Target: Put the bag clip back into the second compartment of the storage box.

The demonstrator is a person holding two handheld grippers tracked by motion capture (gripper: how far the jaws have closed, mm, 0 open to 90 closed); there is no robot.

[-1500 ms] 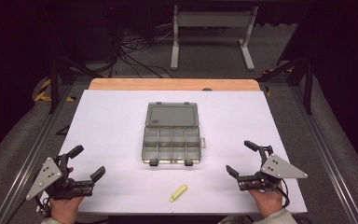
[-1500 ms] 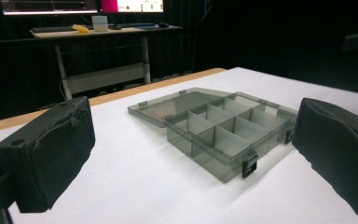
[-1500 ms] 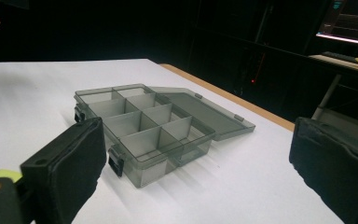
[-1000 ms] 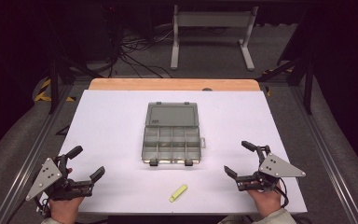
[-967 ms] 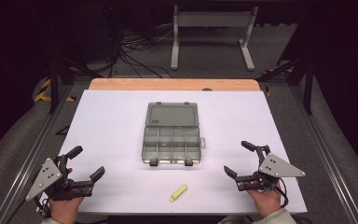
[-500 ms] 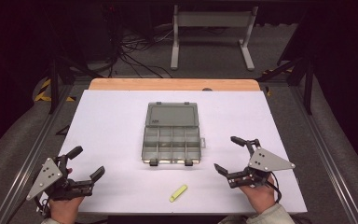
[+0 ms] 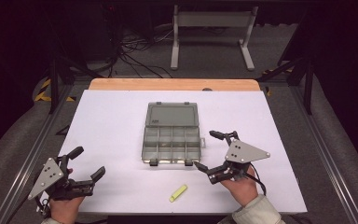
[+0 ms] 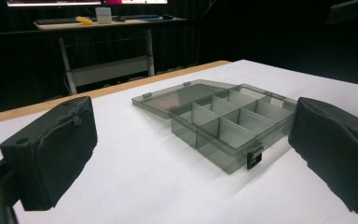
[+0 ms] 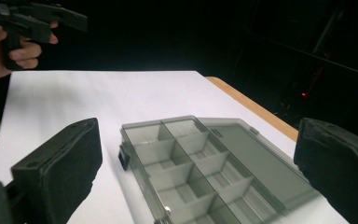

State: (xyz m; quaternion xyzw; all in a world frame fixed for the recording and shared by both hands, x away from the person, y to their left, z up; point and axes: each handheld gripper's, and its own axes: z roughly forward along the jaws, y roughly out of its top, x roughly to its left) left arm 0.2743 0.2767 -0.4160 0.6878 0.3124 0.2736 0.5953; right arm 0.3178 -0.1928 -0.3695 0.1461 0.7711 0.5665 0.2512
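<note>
Box: a smoky-grey clear plastic compartment organiser box (image 7: pixel 171 139) is lying mid-table, lid folded flat away from the person.
Right gripper (image 7: pixel 209 151): hovering just beside the box's near right corner, jaws spread, empty.
Left gripper (image 7: pixel 85 164): sitting well apart at the near left (likewise gaping, empty).
Nearer: the right, judging by position.

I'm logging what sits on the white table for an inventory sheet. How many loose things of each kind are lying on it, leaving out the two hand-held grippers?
Grey see-through plastic compartment box, lid open flat: 1
Small yellow-green stick-shaped piece: 1
Total: 2
</note>
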